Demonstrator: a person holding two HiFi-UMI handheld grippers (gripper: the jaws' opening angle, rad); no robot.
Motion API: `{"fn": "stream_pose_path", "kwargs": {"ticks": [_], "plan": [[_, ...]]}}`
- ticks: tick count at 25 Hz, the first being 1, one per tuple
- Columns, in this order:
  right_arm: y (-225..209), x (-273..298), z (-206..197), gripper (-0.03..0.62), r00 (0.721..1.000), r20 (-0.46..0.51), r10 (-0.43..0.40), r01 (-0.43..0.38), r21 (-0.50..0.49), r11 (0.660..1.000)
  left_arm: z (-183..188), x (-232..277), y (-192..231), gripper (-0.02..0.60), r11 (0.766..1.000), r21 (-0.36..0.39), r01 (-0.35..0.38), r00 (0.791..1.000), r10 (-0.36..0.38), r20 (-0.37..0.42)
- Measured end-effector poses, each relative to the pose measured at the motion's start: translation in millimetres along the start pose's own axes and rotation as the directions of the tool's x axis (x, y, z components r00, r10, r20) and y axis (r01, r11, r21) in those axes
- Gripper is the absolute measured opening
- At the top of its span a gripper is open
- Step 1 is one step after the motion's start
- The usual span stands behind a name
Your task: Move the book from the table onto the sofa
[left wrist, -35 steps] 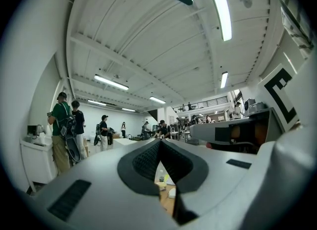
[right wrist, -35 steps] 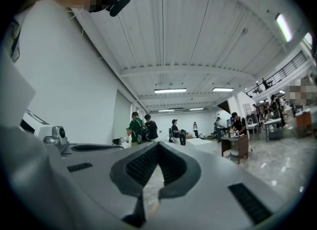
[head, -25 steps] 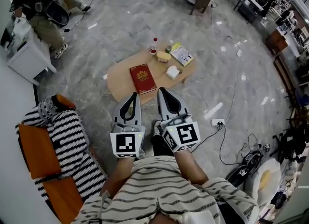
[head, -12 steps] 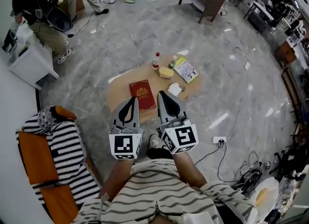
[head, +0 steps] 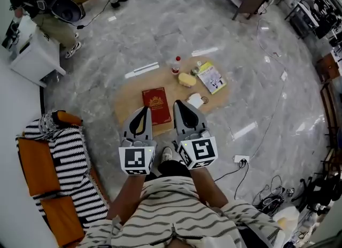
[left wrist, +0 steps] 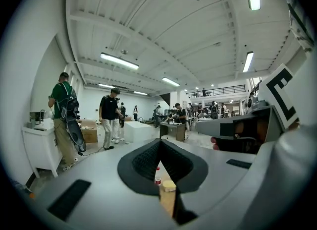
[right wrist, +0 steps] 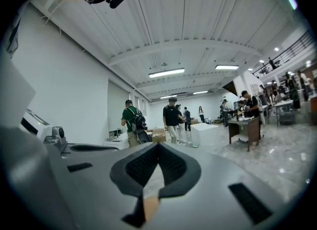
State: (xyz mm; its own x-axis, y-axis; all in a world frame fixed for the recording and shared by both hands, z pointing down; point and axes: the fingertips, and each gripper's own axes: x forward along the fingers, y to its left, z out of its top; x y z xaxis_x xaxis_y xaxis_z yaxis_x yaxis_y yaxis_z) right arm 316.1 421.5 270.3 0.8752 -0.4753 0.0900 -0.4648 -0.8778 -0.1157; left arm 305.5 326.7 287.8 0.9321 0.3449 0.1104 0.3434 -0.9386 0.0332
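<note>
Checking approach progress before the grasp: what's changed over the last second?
Both grippers moved forward to the table: left gripper and right gripper now show either side of the red book in the head view. Nothing taken or released. Unchanged: both jaws shut and empty; book flat on the table, untouched.

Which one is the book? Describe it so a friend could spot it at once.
Find the low wooden table in the middle of the grey marble floor. The book lies flat on its near left part. It is dark red with a gold emblem on its cover, unlike the pale booklet at the far right.
</note>
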Motion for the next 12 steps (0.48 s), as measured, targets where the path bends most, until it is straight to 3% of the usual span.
{"fn": "stream_pose_path", "kwargs": {"ticks": [12], "plan": [[-30, 55, -87, 0.014, 0.983, -0.186, -0.001, 0.017, 0.084, 0.996, -82, 40, 34, 0.006, 0.995, -0.083, -0.048, 0.984, 0.033, -0.176]]}}
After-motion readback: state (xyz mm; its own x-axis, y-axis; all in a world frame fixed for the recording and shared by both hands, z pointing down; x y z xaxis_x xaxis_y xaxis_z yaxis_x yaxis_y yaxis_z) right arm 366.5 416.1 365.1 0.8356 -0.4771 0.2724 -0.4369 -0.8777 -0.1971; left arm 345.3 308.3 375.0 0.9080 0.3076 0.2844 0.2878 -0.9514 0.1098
